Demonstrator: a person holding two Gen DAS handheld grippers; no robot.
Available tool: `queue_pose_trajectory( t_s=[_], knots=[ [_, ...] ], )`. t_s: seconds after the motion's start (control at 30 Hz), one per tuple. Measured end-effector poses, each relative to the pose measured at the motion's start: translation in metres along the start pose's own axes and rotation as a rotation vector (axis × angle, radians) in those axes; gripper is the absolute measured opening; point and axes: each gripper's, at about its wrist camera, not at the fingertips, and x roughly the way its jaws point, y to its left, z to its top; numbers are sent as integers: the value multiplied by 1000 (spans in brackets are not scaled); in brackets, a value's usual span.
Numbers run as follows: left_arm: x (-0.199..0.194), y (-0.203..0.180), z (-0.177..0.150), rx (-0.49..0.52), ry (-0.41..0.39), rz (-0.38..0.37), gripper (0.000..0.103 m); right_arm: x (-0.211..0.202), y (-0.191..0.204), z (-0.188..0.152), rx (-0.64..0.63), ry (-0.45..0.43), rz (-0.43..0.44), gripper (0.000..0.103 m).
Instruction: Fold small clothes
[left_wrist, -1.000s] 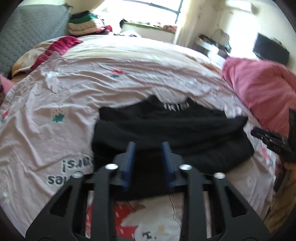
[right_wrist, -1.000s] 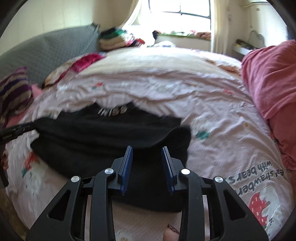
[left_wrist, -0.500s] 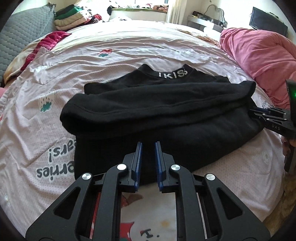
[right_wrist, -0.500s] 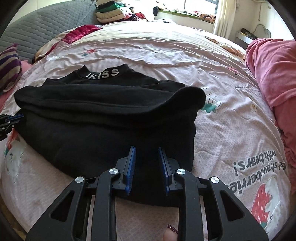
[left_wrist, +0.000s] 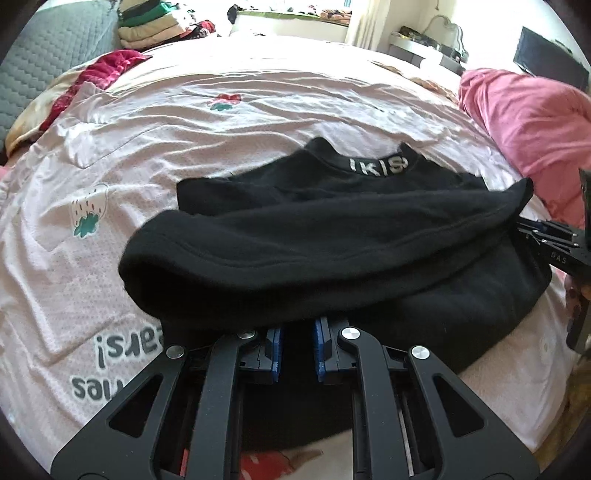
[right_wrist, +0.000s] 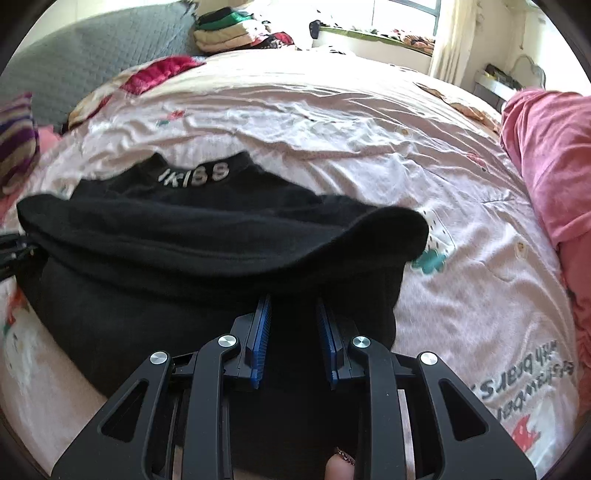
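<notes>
Left wrist view: the left gripper has its jaws close together, gripping the near edge of the black top, whose folded-over hem hides the fingertips. The top lies ahead on the pink sheet. Right wrist view: the right gripper likewise pinches the top's near edge, jaws slightly wider, collar lettering beyond.

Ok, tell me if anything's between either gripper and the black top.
Nothing visible. The left hand-held gripper and the right hand-held gripper both reach straight into the black top on the bed.
</notes>
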Motion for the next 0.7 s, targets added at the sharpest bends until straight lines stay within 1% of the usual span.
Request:
queue_pose_trajectory(
  t_s=[0.07, 0.2, 0.37, 0.5, 0.6, 0.67, 0.7],
  knots=[
    [2, 4, 4, -13, -5, -4, 8, 4, -9, 8, 52, -3, 26, 24],
    [3, 12, 17, -31, -41, -2, 8, 6, -24, 19, 126, -19, 43, 24],
    [5, 30, 37, -78, -82, 2, 8, 8, -37, 31, 166, -49, 36, 24],
    [6, 43, 49, -128, -114, 17, 8, 12, -44, 36, 185, -78, 4, 24],
    [5, 51, 53, -170, -131, 20, 11, 12, -55, 35, 212, -88, -23, 24],
    [5, 54, 52, -180, -126, 20, 17, 12, -60, 34, 220, -92, -34, 24],
    [6, 55, 52, -181, -120, 26, 18, 12, -63, 33, 228, -93, -37, 24]
  ],
)
